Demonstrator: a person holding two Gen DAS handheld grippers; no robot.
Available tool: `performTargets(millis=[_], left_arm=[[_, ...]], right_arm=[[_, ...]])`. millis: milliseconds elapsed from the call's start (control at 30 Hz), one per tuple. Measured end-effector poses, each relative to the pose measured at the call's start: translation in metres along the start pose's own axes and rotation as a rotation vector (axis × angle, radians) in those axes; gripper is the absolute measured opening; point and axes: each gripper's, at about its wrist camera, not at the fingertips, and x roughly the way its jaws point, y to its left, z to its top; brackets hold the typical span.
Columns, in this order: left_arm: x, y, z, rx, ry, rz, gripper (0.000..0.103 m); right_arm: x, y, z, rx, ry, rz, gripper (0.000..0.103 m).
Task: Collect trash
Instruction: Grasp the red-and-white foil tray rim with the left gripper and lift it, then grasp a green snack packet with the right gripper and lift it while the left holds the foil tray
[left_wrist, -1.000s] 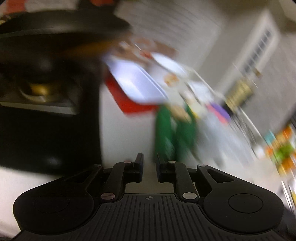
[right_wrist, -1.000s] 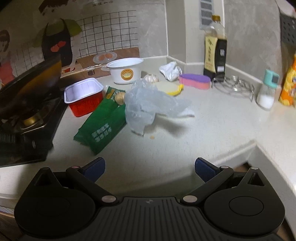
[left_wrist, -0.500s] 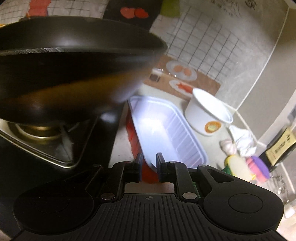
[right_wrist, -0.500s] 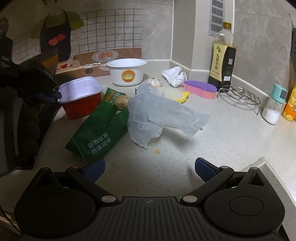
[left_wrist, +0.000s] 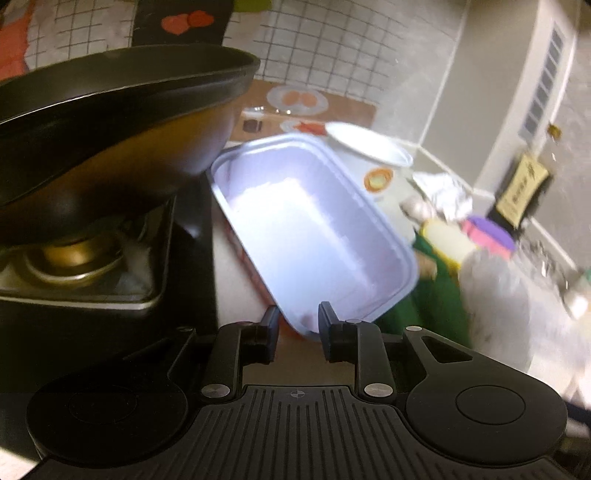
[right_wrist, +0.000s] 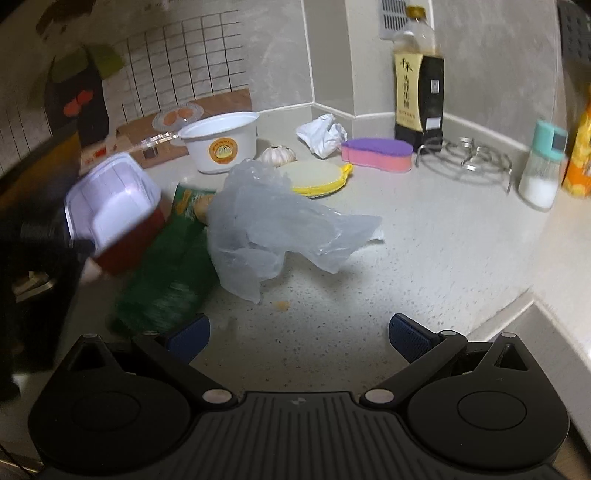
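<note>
Two grippers over a littered counter (right_wrist: 424, 236). Left gripper (left_wrist: 297, 320) at the near corner of the red tub (left_wrist: 314, 236) beside the wok (left_wrist: 110, 122), jaws opening, corner between them, pads not pressing: likely lining up a rim grab. Right gripper (right_wrist: 298, 334) wide open, empty, aimed at the bag (right_wrist: 273, 229), green packet (right_wrist: 170, 277) alongside.

Clear plastic bag (right_wrist: 280, 236) on countertop (right_wrist: 424, 258), green packet (right_wrist: 170, 280) beside it

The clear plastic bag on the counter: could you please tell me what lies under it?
The clear plastic bag overlaps the green packet's edge and part of the yellow sponge. Anything else beneath is hidden by its folds.
</note>
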Motion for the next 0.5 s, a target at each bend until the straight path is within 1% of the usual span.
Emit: performTargets(millis=[100,200,300,433,500], left_arm=[[-0.006,0.004,-0.008,-0.004,0.042,0.004,0.026],[-0.005,0.009,-0.015,-0.019,0.064,0.026,0.025],[-0.001,0.012,-0.018,-0.057,0.082,0.032,0.025],[0.005,0.007,-0.019,-0.044,0.079,0.021,0.025],[0.004,0.005,-0.020,-0.022,0.093,0.007,0.020]], right_arm=[[-0.001,-0.006,-0.003,0.013,0.011,0.061,0.103],[-0.002,-0.006,-0.006,0.025,0.030,0.086,0.103],[-0.003,-0.007,-0.009,0.037,0.039,0.111,0.103],[-0.005,-0.006,-0.013,0.027,0.019,0.094,0.103],[-0.002,-0.007,-0.014,0.028,0.017,0.073,0.103]])
